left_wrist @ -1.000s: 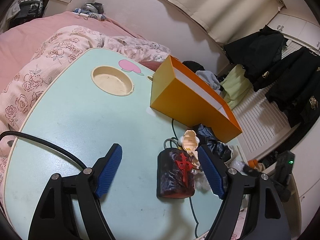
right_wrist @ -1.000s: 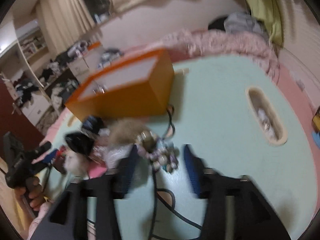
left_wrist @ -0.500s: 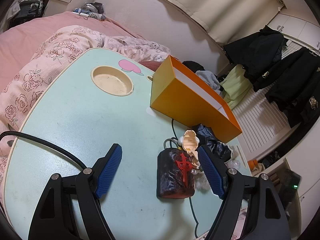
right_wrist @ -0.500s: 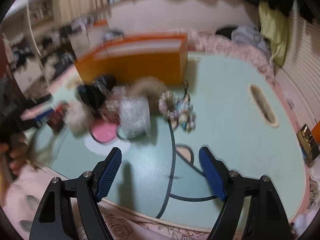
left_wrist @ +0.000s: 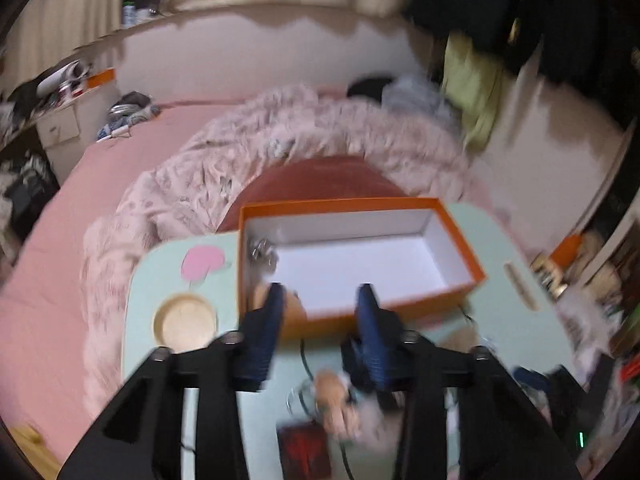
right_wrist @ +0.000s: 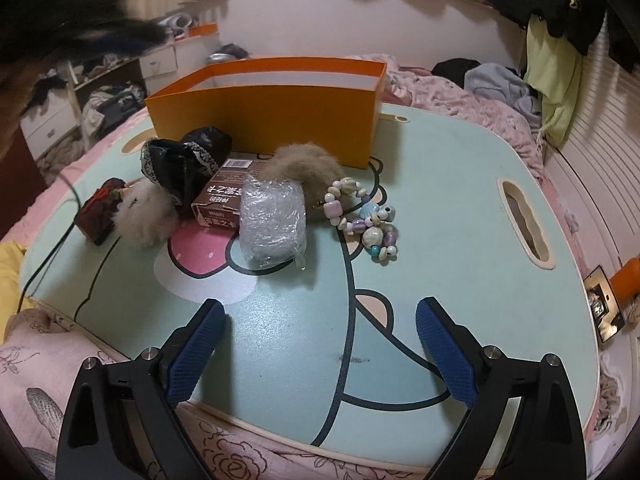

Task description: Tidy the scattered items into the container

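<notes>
Bedroom table (right_wrist: 460,184) — orange box (right_wrist: 280,120) | right tongs (right_wrist: 320,344) agape, empty

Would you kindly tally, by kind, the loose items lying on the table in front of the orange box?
Fluffy pompoms: 2, one brown, one white
Bead bracelets: 1
Bubble-wrapped bundles: 1
Small brown cartons: 1
Black lace-trimmed pouches: 1
Dark red blocks: 1
Total: 7

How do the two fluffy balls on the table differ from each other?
The brown pom-pom is darker and lies against the orange box, beside the bead bracelet. The whitish pom-pom is paler, farther from the box, touching the dark red charm. Both are furry, round and still outside the box.
</notes>
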Tool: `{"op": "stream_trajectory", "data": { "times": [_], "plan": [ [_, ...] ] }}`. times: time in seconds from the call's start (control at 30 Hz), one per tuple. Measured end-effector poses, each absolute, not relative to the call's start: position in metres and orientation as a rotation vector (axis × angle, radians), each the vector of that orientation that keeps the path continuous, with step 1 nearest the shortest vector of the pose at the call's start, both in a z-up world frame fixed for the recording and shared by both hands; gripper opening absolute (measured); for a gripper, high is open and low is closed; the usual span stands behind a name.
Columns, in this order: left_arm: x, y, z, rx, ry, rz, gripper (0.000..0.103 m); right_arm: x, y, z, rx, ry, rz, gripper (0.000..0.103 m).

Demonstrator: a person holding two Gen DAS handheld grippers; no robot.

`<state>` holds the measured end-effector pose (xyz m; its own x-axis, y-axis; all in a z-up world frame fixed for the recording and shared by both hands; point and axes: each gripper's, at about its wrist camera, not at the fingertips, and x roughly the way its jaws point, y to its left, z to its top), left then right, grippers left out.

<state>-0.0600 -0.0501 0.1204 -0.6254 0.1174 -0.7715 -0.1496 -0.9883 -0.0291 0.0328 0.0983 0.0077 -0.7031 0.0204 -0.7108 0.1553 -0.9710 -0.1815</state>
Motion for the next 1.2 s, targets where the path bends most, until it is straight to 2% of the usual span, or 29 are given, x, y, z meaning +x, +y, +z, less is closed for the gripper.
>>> {"op": "stream_trajectory", "data": {
  "times": [0.07, 0.13, 0.3, 0.43, 0.57, 0.87, 0.93, 1.07, 1.2],
  "plan": [
    [-0.106, -0.042, 0.107, -1.436, 0.211, 2.737, 0.012, 0.036, 0.098, 0.008, 1.172, 0.351, -2.810, 0.097],
    [-0.133, -0.039, 0.092, -1.546, 0.266, 2.732, 0.009, 0.036, 0.099, 0.009, 1.165, 0.343, -2.807, 0.097],
    [-0.166, -0.029, 0.061, -1.703, 0.428, 2.717, 0.009, 0.040, 0.099, 0.010, 1.143, 0.313, -2.799, 0.097],
    [-0.174, -0.025, 0.050, -1.760, 0.472, 2.716, 0.009, 0.044, 0.100, 0.011, 1.126, 0.282, -2.790, 0.097],
    [-0.180, -0.022, 0.036, -1.799, 0.517, 2.700, 0.021, 0.045, 0.099, 0.011, 1.117, 0.270, -2.784, 0.098],
    [-0.180, -0.017, 0.026, -1.760, 0.609, 2.741, 0.020, 0.046, 0.102, 0.012, 1.106, 0.257, -2.776, 0.098],
    [-0.179, -0.018, 0.027, -1.743, 0.597, 2.742, 0.018, 0.046, 0.103, 0.012, 1.104, 0.257, -2.772, 0.098],
    [-0.168, -0.018, 0.042, -1.663, 0.464, 2.726, 0.017, 0.046, 0.103, 0.012, 1.102, 0.261, -2.768, 0.098],
    [-0.144, -0.019, 0.081, -1.498, 0.298, 2.727, 0.017, 0.046, 0.103, 0.013, 1.101, 0.262, -2.766, 0.098]
  ]
}}
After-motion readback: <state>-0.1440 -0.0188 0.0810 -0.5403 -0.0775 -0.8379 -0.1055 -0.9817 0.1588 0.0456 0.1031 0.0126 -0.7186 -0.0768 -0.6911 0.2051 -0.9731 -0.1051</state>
